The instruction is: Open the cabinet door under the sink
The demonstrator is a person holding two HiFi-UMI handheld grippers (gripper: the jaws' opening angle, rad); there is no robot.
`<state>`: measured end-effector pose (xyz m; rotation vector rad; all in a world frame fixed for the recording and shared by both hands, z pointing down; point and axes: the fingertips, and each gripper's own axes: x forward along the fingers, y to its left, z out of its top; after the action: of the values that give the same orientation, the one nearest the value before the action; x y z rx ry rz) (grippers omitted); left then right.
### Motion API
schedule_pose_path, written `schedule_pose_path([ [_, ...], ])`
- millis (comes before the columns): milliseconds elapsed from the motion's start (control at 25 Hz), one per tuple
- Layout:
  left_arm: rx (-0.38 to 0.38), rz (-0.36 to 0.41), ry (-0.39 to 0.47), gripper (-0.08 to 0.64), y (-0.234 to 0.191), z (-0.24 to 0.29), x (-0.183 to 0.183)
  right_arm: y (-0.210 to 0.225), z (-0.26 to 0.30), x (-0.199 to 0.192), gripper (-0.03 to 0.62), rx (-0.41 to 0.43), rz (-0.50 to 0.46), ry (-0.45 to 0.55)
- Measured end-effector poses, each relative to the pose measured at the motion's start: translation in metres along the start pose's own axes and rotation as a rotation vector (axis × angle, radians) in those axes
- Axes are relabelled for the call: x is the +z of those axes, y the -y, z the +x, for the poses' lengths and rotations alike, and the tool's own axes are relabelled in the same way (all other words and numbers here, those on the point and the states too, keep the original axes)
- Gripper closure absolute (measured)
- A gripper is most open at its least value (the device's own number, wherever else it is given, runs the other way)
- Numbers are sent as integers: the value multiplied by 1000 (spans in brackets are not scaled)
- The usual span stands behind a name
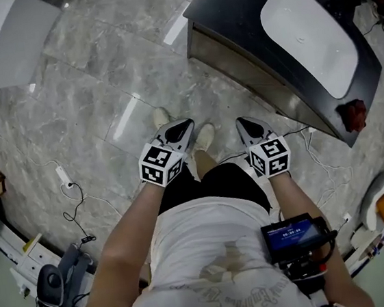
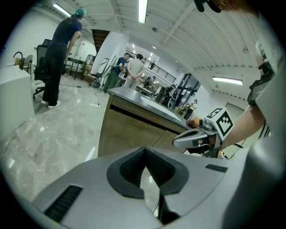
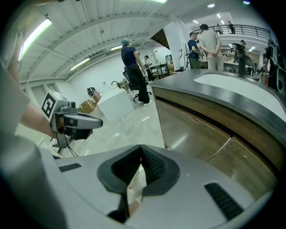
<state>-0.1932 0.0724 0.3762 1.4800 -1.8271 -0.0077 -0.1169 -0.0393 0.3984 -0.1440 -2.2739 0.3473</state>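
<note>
**Both tongs clenched, apart from the cabinet door**

In the head view, the left tongs (image 1: 181,128) and the right tongs (image 1: 247,125) are held side by side at the centre of the frame, above the marble floor (image 1: 88,92). Each is pointed toward the top of the frame. Both are seen clenched in their own views, with the ribbed pads pressed together.

The dark-topped desk (image 1: 230,4) is set across the upper right of the head view, and a white sink (image 1: 309,36) is sunk into it. The cabinet door (image 1: 241,68) is found beneath the desk's near edge, shut and well apart from both tongs.

In the left gripper view the brown cabinet fronts are seen at centre left, under the grey top. In the right gripper view they are seen at the right.

A red thing (image 1: 354,114) is seen at the desk's lower right end. People are seen standing in the background of both gripper views.
</note>
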Motion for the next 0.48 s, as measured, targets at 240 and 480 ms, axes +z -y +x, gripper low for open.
schedule_pose_path([
  [240, 8, -2, -4, 551, -41, 17, -6, 13, 29, 8, 578, -12, -85, -14],
  [480, 11, -30, -8, 551, -47, 29, -16, 23, 41, -9, 578, -13, -69, -36],
])
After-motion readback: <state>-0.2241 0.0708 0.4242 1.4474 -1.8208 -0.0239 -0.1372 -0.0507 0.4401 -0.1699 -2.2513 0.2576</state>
